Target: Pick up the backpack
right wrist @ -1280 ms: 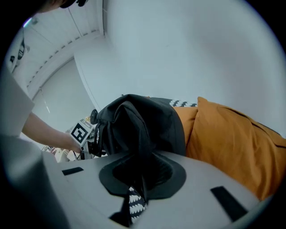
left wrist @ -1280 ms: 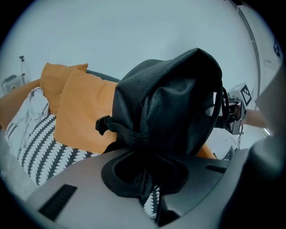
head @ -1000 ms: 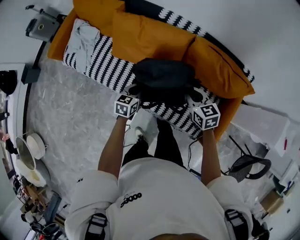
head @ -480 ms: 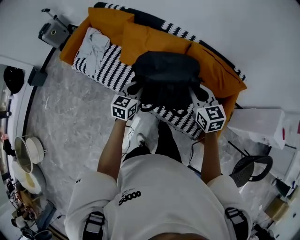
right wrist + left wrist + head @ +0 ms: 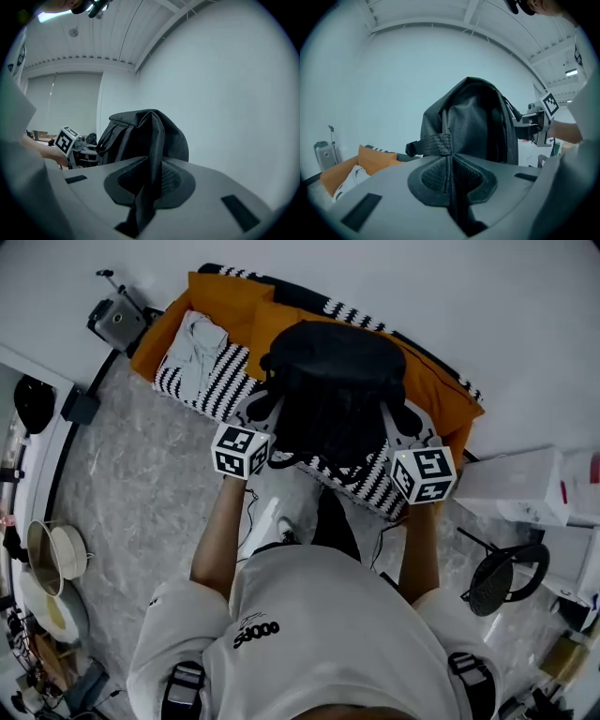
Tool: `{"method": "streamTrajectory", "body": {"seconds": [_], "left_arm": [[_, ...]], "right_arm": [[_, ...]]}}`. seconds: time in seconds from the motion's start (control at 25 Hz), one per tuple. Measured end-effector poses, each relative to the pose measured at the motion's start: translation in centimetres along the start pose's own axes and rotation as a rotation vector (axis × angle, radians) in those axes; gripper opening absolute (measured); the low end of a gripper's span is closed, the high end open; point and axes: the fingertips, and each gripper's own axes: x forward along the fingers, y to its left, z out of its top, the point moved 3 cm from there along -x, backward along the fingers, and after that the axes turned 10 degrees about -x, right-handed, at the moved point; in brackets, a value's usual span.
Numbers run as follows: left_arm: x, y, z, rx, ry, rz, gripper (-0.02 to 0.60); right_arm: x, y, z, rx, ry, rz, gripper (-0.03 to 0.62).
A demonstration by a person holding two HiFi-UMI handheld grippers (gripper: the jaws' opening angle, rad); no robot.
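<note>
Head view looks down on you as you stand on the grey floor [image 5: 131, 474]. At the far left a small grey machine [image 5: 117, 321] sits by the wall. Next to it is a sofa [image 5: 223, 298] with orange cushions and a black-and-white striped cover [image 5: 211, 385]. A pale cloth [image 5: 201, 337] lies on the sofa's left end. Your left gripper [image 5: 272, 399] reaches out over the sofa and meets the left side of the black backpack [image 5: 333, 371]. The backpack is up in front of you, between your two grippers, above the striped seat. Your right gripper [image 5: 386, 413] meets its right side. Further right a white box [image 5: 520, 486] sits near the wall. A black chair [image 5: 497, 579] shows just below it in the picture.

Left gripper view shows that gripper's fingers [image 5: 393, 192] pressed close together. They are pinching the left strap [image 5: 436, 143] of the backpack. The bag rises just past them, with the white wall behind it. The orange sofa is low down at the left. Your right gripper shows at the right side of the bag.

Right gripper view shows your left gripper at the left, with its marker cube. The backpack stands in the middle. Its right strap [image 5: 152, 159] runs down between the right fingers [image 5: 225, 187], and they are squeezed tight on it. A plain white wall fills the right side.
</note>
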Motion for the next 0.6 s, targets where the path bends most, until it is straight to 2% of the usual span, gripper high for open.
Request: {"method": "streamTrajectory", "body": {"seconds": [0.32, 0.6], "left_arm": [[-5.9, -2.1, 5.5, 0.111, -0.071, 0.023, 0.035], [-11.4, -3.7, 9.7, 0.174, -0.148, 0.058, 0.034]], "right_arm": [[-3.3, 2.6, 6.6, -0.091, -0.074, -0.044, 0.061], [-6.3, 5.3, 11.8, -0.141, -0.166, -0.059, 0.061]]}}
